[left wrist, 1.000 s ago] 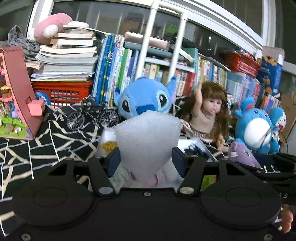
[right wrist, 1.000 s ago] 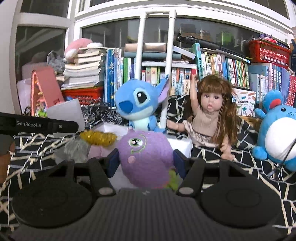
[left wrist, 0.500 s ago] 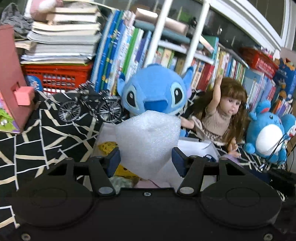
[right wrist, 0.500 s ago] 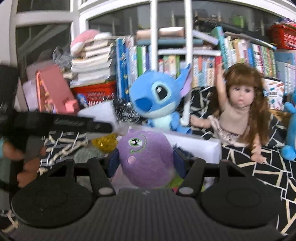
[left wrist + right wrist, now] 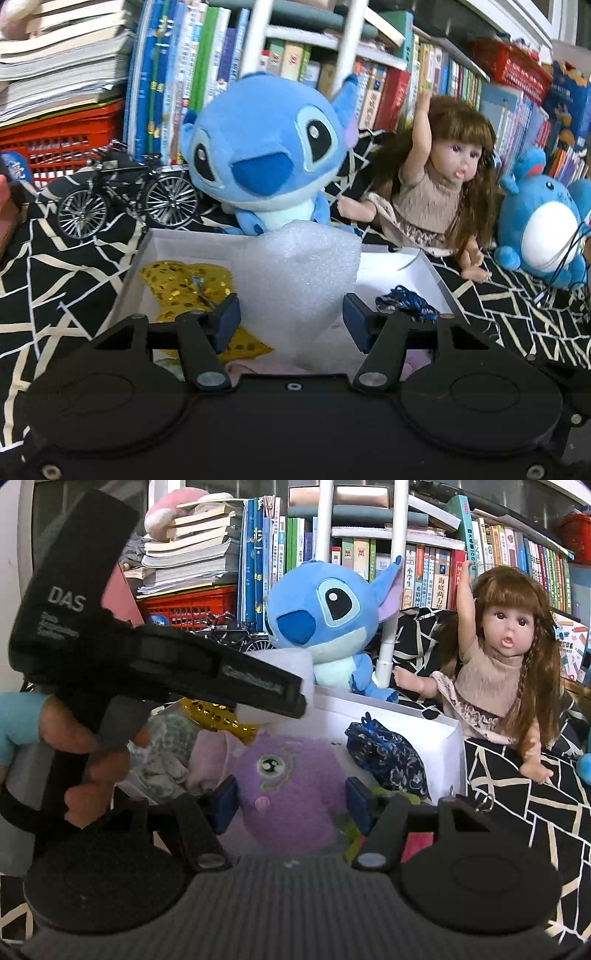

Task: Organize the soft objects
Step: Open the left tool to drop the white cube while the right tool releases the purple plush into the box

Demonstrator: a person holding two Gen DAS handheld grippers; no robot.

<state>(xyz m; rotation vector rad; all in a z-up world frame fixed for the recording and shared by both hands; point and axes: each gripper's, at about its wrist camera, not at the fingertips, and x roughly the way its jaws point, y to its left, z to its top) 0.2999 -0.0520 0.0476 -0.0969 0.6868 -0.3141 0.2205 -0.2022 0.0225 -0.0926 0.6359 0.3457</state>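
My left gripper (image 5: 291, 321) is shut on a white foam piece (image 5: 299, 277), held over the white box (image 5: 428, 269). Inside the box lie a gold sequin cloth (image 5: 177, 280) and a dark blue patterned pouch (image 5: 406, 301). My right gripper (image 5: 291, 799) is shut on a purple plush toy (image 5: 288, 779) with a green-ringed eye, just above the near part of the white box (image 5: 436, 727). In the right wrist view the left gripper (image 5: 301, 698) crosses from the left with the foam piece (image 5: 286, 662), a hand (image 5: 85, 760) on its handle. The blue pouch (image 5: 388, 757) lies right of the plush.
Behind the box sit a blue big-eared plush (image 5: 266, 155), a long-haired doll (image 5: 439, 184) and a round blue-and-white plush (image 5: 543, 232). A model bicycle (image 5: 125, 195) stands left, with a red crate (image 5: 62, 133), book stacks and a bookshelf behind. Black patterned cloth (image 5: 55, 266) covers the surface.
Both grippers moved forward and down toward the white box, still holding the foam and the purple plush. The left gripper now reaches over the box in the right wrist view.
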